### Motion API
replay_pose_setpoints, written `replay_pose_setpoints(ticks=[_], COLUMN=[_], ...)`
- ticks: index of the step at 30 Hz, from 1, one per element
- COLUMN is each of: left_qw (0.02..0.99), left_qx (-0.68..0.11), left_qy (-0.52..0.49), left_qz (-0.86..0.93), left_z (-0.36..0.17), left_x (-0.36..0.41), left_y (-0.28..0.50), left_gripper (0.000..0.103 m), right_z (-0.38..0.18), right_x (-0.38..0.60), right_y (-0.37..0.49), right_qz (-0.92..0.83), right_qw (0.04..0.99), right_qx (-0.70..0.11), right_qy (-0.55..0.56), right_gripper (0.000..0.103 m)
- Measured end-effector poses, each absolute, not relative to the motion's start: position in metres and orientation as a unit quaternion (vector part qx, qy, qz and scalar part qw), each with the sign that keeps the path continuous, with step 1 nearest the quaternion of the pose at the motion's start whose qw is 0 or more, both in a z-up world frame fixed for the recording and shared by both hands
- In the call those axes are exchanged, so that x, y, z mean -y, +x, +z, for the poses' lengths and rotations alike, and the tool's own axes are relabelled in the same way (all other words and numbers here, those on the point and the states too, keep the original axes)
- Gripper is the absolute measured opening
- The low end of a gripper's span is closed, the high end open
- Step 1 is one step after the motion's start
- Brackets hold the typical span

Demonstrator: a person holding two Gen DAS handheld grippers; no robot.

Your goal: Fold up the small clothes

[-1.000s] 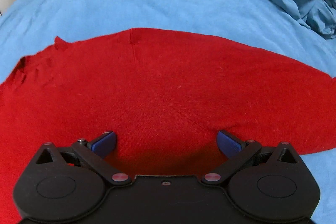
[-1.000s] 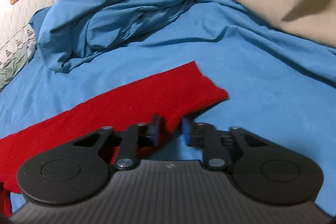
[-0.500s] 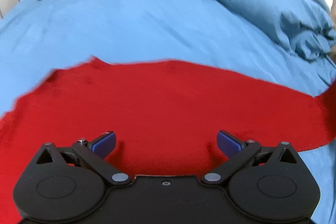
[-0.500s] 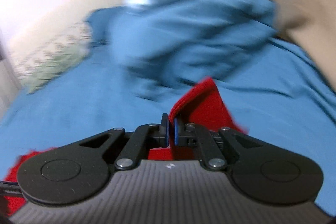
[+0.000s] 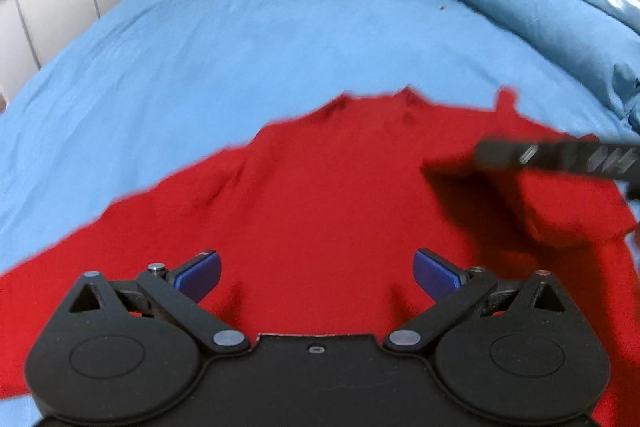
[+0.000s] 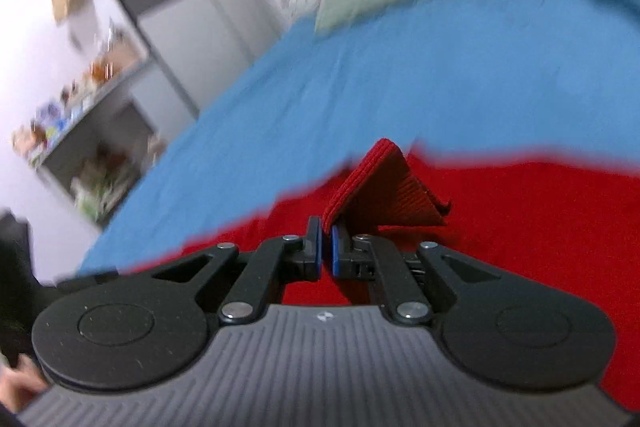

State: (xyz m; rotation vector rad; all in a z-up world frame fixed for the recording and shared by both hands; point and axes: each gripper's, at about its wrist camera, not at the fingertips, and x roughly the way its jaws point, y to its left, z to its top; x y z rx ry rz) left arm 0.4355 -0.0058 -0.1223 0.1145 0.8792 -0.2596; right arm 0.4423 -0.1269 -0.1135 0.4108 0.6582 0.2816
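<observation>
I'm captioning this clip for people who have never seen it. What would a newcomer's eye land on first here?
The red garment, bright against the blue bedsheet, fills the near half of the left wrist view. Next comes the right gripper, shut on the garment's ribbed cuff and holding it up over the spread red cloth. The left gripper hangs open above the garment, holding nothing.

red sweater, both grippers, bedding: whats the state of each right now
red sweater: spread on the bed, sleeve cuff lifted over the body
right gripper: shut on the sleeve cuff
left gripper: open, holding nothing, above the sweater
blue sheet: flat
blue duvet: bunched at the side
</observation>
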Motion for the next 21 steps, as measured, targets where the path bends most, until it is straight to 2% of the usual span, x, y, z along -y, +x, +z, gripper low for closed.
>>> replay_pose_setpoints(ticks=[4,7,10,12,13,14,18,21], left_qw=[0.89,0.888,0.889,0.892,0.894,0.895,0.9,0.903], left_qx=[-0.437,-0.439,-0.431,-0.421,-0.415,-0.407,-0.381,-0.365], left_qy=[0.051,0.036,0.024,0.021,0.018,0.015,0.022,0.041], left_qz=[-0.121,-0.133,-0.151,-0.162,-0.171,-0.18,-0.209,-0.223], left_z=[-0.138,-0.144,-0.147,-0.143,-0.141,-0.139,-0.136,-0.139], left_x=[-0.006,-0.001,0.003,0.011,0.017,0.023,0.055,0.081], left_y=[0.426,0.428,0.431,0.431,0.431,0.432,0.437,0.445], left_gripper=[0.103,0.103,0.103,0.103,0.103,0.103,0.103,0.093], right_z=[-0.152,-0.156,-0.149,-0.139,-0.131,-0.124,-0.099,-0.094], right_x=[0.102,0.103,0.111,0.124,0.132,0.142,0.176,0.197], right_y=[0.451,0.455,0.455,0.448,0.439,0.428,0.395,0.368], right_qz=[0.14,0.141,0.147,0.142,0.135,0.127,0.087,0.052], right_qw=[0.899,0.895,0.889,0.897,0.904,0.911,0.933,0.941], right_qx=[-0.362,-0.365,-0.37,-0.355,-0.343,-0.33,-0.307,-0.306], right_qy=[0.204,0.212,0.225,0.223,0.218,0.211,0.168,0.132], right_gripper=[0.02,0.021,0.036,0.08,0.086,0.09,0.092,0.093])
